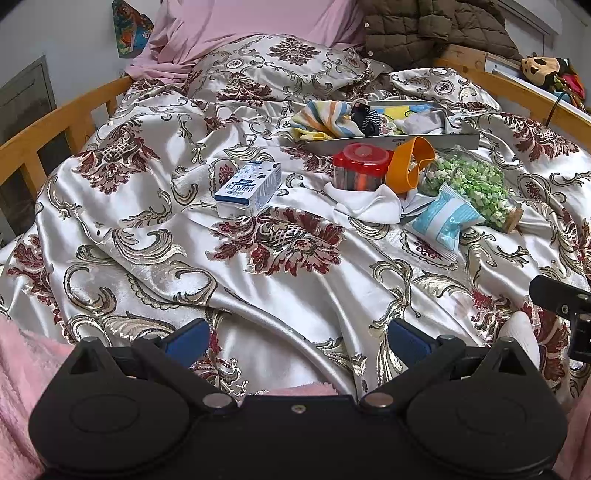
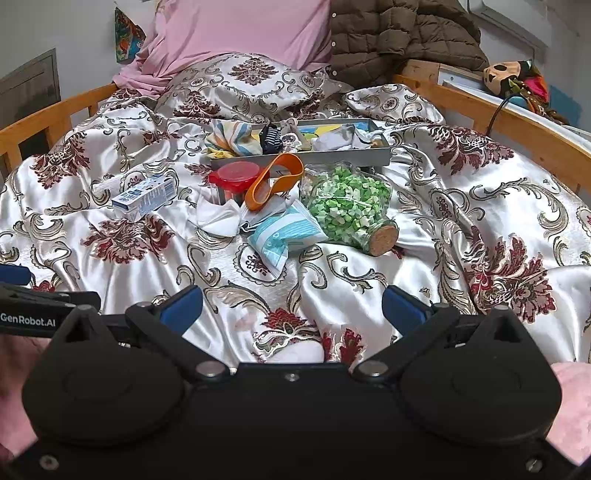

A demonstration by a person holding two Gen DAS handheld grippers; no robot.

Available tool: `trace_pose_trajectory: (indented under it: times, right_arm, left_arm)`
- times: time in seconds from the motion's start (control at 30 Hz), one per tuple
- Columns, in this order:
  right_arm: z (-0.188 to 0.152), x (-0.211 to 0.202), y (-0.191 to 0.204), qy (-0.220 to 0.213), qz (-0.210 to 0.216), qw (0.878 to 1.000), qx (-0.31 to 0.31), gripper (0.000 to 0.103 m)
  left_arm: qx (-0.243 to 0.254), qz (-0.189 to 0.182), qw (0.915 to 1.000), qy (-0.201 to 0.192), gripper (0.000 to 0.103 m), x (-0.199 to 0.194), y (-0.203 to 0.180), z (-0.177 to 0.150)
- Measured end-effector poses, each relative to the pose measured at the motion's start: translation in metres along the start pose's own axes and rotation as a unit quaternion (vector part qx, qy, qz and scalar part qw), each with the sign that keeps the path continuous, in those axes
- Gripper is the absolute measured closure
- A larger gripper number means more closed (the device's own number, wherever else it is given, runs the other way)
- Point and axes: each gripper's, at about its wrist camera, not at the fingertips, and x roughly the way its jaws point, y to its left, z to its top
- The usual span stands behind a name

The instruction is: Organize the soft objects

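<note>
Bed, wooden rails [image 1: 55,122], covered by a satin bedspread [image 1: 258,288] with dark red and gold floral pattern. We list the contents from far to near.

1. Grey tray [image 2: 306,157], far centre of the bedspread. It holds soft items: a striped cloth [image 2: 232,138] in orange, blue and yellow at its left end, draped over the rim; a dark striped sock [image 2: 269,138] beside it; a grey cloth [image 2: 340,140] and yellow fabric further right.
2. Red-lidded jar [image 2: 234,177], just in front of the tray, upright.
3. Orange band [image 2: 273,181], a loop leaning against the jar's right side.
4. Glass bottle [image 2: 347,206], lying on its side, filled with green and white pieces, cork end toward us.
5. White cloth [image 2: 218,218], crumpled, touching the front of the red-lidded jar; not in the tray.
6. Blue-and-white packet [image 2: 284,232], lying between the white cloth and the bottle, touching the bottle.
7. Small carton [image 2: 146,197], blue and white, lying on its side, apart to the left of the group.

Beyond the bedspread: a pink pillow [image 2: 240,33], a brown quilted jacket [image 2: 402,33], a plush toy [image 2: 506,75] on the right ledge.

Left gripper [image 1: 297,339]: fingers spread wide, nothing between them, low over the near bedspread. Right gripper [image 2: 291,308]: likewise spread wide and empty, near the bedspread. Both are well short of the objects.
</note>
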Motion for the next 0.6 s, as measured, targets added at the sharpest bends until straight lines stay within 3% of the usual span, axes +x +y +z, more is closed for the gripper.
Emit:
trace_pose_trajectory:
  times: [0.6]
  right_arm:
    - [0.015, 0.023, -0.01, 0.022, 0.029, 0.998, 0.043, 0.001]
  left_arm:
    - [-0.014, -0.007, 0.9999, -0.003, 0.001, 0.015, 0.003, 0.022]
